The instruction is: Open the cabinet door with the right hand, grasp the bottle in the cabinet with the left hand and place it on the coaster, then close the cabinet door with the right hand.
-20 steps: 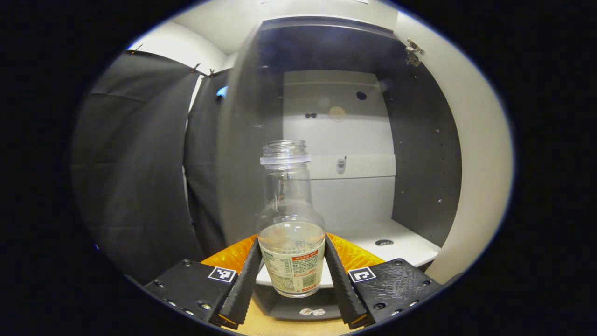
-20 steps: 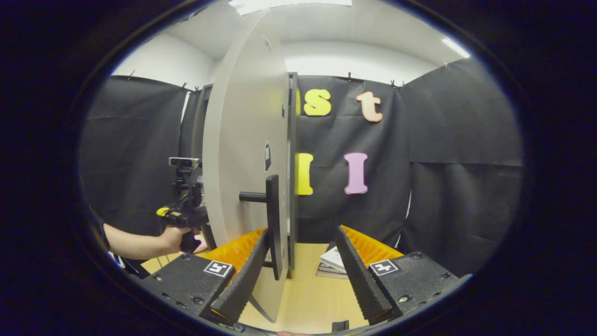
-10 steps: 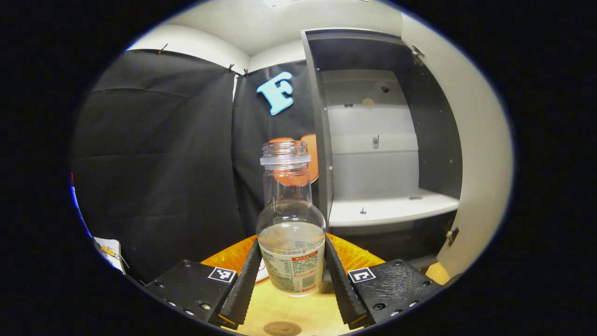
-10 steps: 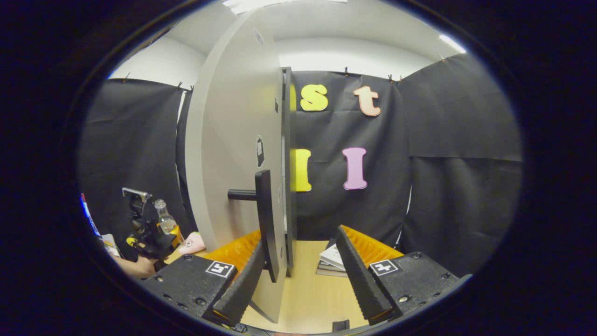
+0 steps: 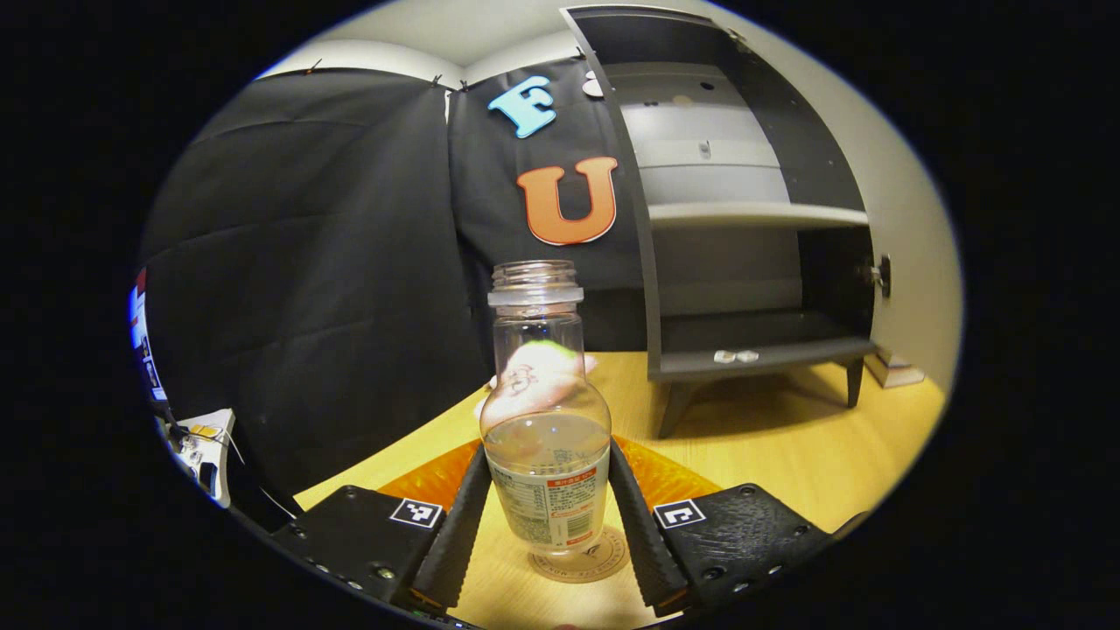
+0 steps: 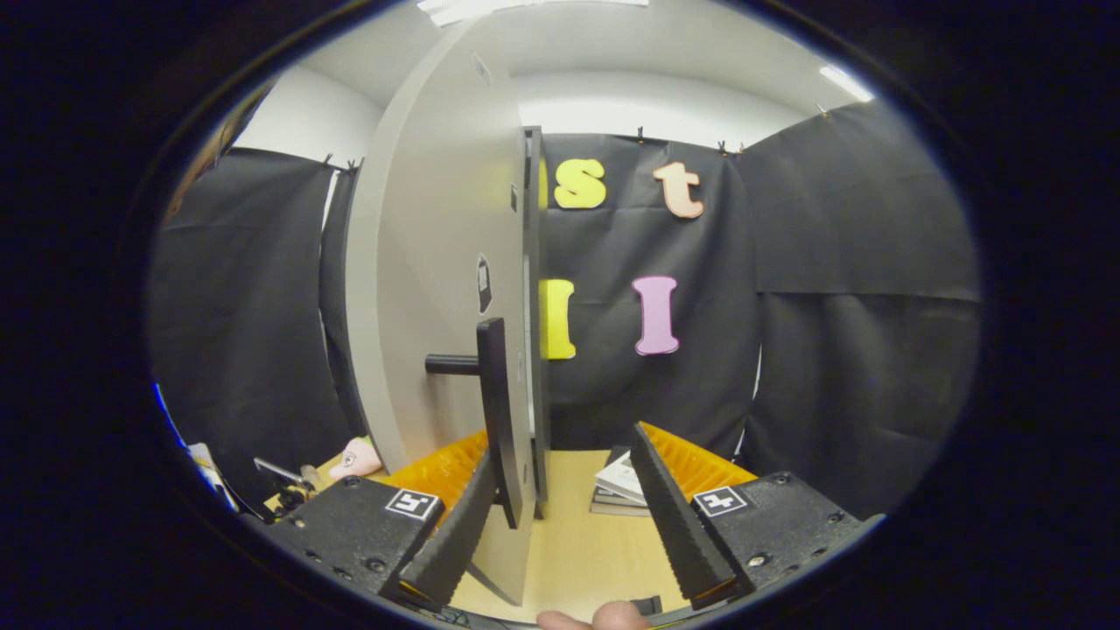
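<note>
My left gripper (image 5: 544,525) is clamped on the bottle (image 5: 546,437), both fingers pressing its labelled lower half. The uncapped bottle stands upright over the round coaster (image 5: 581,560) on the wooden table (image 5: 787,455); I cannot tell whether it touches the coaster. Beyond it the cabinet (image 5: 752,219) stands open. My right gripper (image 6: 569,516) is spread wide, with the door (image 6: 437,262) and its handle (image 6: 494,411) by the left finger. A stack of books (image 6: 621,490) lies on the table behind.

bottle (image 5: 547,490) | carrying printed label, text showing too small to read | coaster (image 5: 582,560) | showing print, illegible
</note>
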`<state>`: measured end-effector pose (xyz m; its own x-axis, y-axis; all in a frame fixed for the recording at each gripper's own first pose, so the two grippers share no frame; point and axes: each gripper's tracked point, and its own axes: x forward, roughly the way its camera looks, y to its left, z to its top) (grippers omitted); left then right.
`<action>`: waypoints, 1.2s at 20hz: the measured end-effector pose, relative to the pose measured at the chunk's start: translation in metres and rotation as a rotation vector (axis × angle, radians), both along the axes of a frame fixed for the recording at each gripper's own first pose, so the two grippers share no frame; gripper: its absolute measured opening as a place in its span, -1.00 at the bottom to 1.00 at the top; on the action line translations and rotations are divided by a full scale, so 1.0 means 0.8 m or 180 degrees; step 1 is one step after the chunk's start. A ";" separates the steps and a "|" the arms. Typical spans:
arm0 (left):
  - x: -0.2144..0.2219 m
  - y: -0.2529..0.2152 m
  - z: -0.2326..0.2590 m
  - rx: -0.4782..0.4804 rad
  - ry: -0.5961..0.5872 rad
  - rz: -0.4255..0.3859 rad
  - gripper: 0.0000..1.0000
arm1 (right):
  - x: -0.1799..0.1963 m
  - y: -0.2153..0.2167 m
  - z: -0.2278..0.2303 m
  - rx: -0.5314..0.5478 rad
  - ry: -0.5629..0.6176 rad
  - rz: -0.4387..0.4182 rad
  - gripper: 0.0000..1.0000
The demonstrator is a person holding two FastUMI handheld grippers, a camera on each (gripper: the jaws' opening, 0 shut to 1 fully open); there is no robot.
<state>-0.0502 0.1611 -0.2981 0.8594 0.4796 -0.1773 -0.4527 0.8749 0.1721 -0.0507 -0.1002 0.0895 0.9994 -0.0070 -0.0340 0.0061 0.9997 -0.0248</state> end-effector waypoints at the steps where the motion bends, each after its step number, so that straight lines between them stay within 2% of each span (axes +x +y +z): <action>1: 0.000 0.000 -0.022 -0.0051 0.0026 0.0006 0.45 | -0.002 0.002 -0.002 -0.0005 0.0019 -0.0013 0.82; 4: -0.010 0.003 -0.054 -0.0329 -0.0024 0.0132 0.46 | -0.001 0.006 -0.001 -0.0156 0.0085 -0.0009 0.78; 5: -0.008 0.007 -0.053 -0.0360 -0.0066 0.0178 0.46 | -0.001 0.008 -0.004 -0.0176 0.0102 -0.0010 0.65; 6: -0.006 0.009 -0.052 -0.0382 -0.0123 0.0205 0.46 | -0.002 0.008 -0.002 -0.0202 0.0104 -0.0038 0.77; 9: -0.006 0.006 -0.056 -0.0517 -0.0217 0.0202 0.46 | -0.010 0.017 -0.002 -0.0221 0.0119 -0.0053 0.78; 14: -0.002 0.000 -0.057 -0.0420 -0.0163 0.0077 0.47 | -0.009 0.016 -0.002 -0.0208 0.0132 -0.0071 0.78; 17: 0.002 -0.014 -0.059 -0.0498 -0.0141 0.0078 0.56 | -0.008 0.017 -0.001 -0.0231 0.0120 -0.0070 0.78; 18: 0.002 -0.013 -0.055 -0.0486 -0.0182 0.0109 0.87 | -0.007 0.016 -0.001 -0.0212 0.0112 -0.0068 0.78; 24: -0.001 -0.008 -0.040 -0.0359 -0.0174 0.0085 0.94 | -0.007 0.015 -0.002 -0.0165 0.0080 -0.0036 0.78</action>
<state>-0.0510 0.1546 -0.3298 0.8565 0.4820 -0.1846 -0.4821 0.8748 0.0478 -0.0560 -0.0886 0.0881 0.9981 -0.0208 -0.0585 0.0162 0.9969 -0.0769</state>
